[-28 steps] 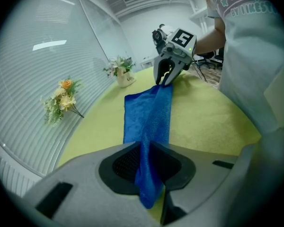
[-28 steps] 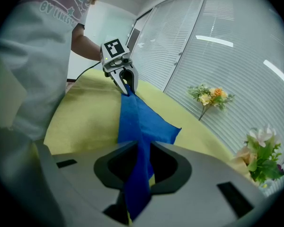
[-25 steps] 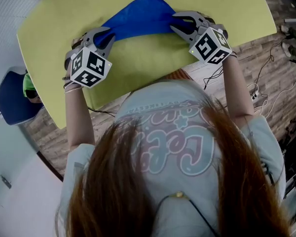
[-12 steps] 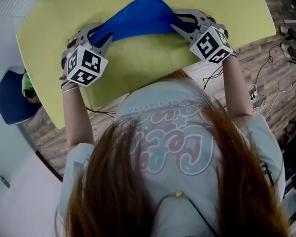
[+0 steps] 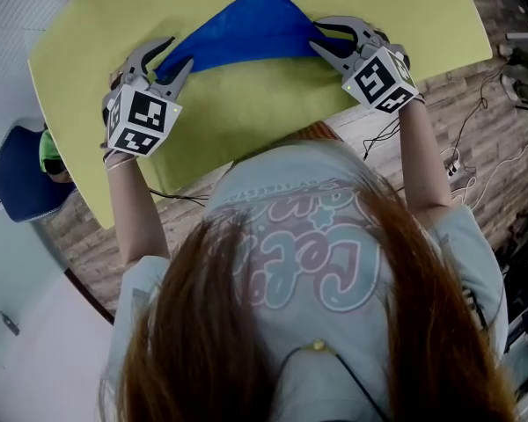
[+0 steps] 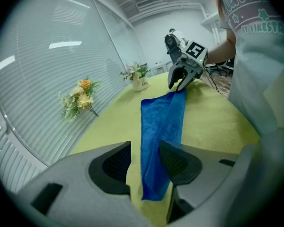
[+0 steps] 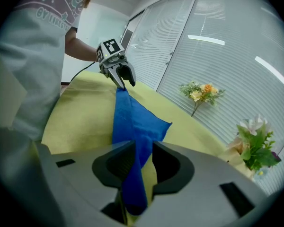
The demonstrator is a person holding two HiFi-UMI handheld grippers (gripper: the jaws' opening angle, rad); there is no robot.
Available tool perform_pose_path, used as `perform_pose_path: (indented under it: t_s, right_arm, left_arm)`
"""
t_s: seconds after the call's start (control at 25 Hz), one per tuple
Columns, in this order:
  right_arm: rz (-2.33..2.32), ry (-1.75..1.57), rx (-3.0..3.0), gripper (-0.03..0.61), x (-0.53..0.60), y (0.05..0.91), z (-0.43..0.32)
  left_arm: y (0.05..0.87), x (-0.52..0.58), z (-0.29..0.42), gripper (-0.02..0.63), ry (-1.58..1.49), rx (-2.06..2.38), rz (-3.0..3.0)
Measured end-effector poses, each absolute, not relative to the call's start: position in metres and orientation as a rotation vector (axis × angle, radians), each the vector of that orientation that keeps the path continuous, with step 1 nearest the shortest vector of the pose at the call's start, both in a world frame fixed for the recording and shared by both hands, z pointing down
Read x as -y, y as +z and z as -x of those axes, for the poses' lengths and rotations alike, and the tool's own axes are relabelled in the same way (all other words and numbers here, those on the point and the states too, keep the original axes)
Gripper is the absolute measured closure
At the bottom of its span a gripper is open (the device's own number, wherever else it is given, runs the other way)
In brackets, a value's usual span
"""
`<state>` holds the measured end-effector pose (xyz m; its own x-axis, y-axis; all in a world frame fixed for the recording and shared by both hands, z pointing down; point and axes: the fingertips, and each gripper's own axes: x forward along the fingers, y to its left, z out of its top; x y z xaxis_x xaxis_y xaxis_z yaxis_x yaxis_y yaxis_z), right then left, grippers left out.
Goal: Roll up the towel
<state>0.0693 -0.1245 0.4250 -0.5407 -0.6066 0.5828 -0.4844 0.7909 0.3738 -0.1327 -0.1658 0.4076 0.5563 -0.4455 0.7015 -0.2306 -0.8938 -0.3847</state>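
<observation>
- Head view: a blue towel (image 5: pixel 246 29) is spread as a long folded strip on the yellow-green table (image 5: pixel 246 104), stretched from the left tongs (image 5: pixel 176 53) to the right tongs (image 5: pixel 319 35). One narrow end is found at the tips of each. A pointed flap of the cloth is seen beyond the line between the two tongs, on the side away from the person.
- Left gripper view: the left tongs (image 6: pixel 144 150) are released, and their jaws have just been opening. The near end of the towel (image 6: pixel 163 117) is laid on the table (image 6: pixel 213 122) in the gap between them, closer to the right-hand pad and not pinched. The right tongs (image 6: pixel 180 82) are seen at the strip's far end, straight ahead.
- Right gripper view: the right tongs (image 7: pixel 143 155) are also released, having just been opening a little. The towel (image 7: pixel 132 122) is passed between the jaws against the left-hand pad, and a strip of table (image 7: pixel 80 112) is shown between the cloth and the other pad. The left tongs (image 7: pixel 125 84) are seen ahead at the far end, with jaws apart.
</observation>
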Motion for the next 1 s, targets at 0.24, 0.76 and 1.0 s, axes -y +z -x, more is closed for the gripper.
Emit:
perform_pose_path:
  t_s: [0.24,0.76,1.0]
  right_arm:
    - [-0.836,-0.22,2.246,0.463,0.124,0.418,-0.072]
    - [-0.889,-0.26,2.233,0.465,0.12,0.405,-0.069]
    - [-0.844,-0.325,2.24,0.468,0.104,0.397,-0.046]
  left_arm:
    - [0.4,0.166,0.14,0.451,-1.218,-0.593,2.565]
    - [0.385,0.167,0.156,0.453,-1.152,-0.66,2.554]
    - [0.385,0.144,0.132,0.452,-1.099,-0.559,2.557]
